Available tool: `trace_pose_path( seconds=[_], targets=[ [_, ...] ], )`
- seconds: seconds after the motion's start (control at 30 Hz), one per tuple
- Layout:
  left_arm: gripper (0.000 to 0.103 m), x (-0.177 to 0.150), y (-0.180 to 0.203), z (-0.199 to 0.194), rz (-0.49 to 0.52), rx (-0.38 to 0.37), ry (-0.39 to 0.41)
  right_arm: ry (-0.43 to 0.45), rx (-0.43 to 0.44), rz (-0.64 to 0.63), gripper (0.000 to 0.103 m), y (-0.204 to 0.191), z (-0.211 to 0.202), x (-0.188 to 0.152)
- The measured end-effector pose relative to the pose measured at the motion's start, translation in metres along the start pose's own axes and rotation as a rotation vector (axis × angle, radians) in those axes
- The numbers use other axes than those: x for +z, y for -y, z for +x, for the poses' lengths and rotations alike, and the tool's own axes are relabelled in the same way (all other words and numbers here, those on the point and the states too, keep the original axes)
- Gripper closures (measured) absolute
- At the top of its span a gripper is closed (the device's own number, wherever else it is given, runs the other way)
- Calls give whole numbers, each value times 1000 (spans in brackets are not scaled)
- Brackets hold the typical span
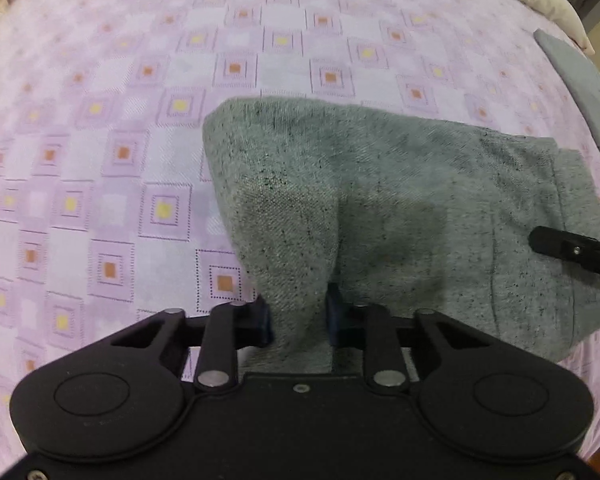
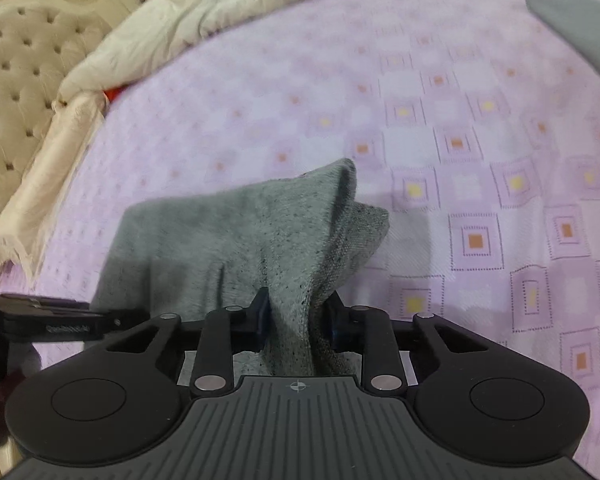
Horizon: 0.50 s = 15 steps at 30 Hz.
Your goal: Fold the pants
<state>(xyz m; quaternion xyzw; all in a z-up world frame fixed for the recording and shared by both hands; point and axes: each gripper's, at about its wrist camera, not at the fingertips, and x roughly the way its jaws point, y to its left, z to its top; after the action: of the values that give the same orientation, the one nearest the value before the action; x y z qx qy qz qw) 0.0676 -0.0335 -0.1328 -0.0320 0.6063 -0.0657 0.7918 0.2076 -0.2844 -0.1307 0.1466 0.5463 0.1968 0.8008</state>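
The grey speckled pants (image 1: 400, 208) lie partly folded on the pink patterned bedspread (image 1: 100, 120). My left gripper (image 1: 298, 316) is shut on a bunched edge of the pants and lifts it off the bed. My right gripper (image 2: 296, 316) is shut on another bunched edge of the pants (image 2: 228, 240), also raised. The right gripper's finger (image 1: 572, 248) shows at the right edge of the left wrist view, over the pants. The left gripper's body (image 2: 60, 320) shows at the left of the right wrist view.
A folded grey garment (image 1: 576, 80) lies on the bedspread at the far right; it also shows in the right wrist view (image 2: 584, 28). A cream duvet (image 2: 180, 24) is bunched along the bed's far side by a tufted headboard (image 2: 16, 80).
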Motion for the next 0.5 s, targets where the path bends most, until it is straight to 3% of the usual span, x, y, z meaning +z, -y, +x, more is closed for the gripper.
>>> trace_pose_path(
  seconds=[0.27, 0.5],
  targets=[
    [76, -20, -23, -61, -32, 38, 115, 68, 52, -40, 77, -51, -33, -6],
    [76, -32, -28, -78, -14, 51, 138, 70, 89, -51, 77, -125, -2, 0]
  ],
)
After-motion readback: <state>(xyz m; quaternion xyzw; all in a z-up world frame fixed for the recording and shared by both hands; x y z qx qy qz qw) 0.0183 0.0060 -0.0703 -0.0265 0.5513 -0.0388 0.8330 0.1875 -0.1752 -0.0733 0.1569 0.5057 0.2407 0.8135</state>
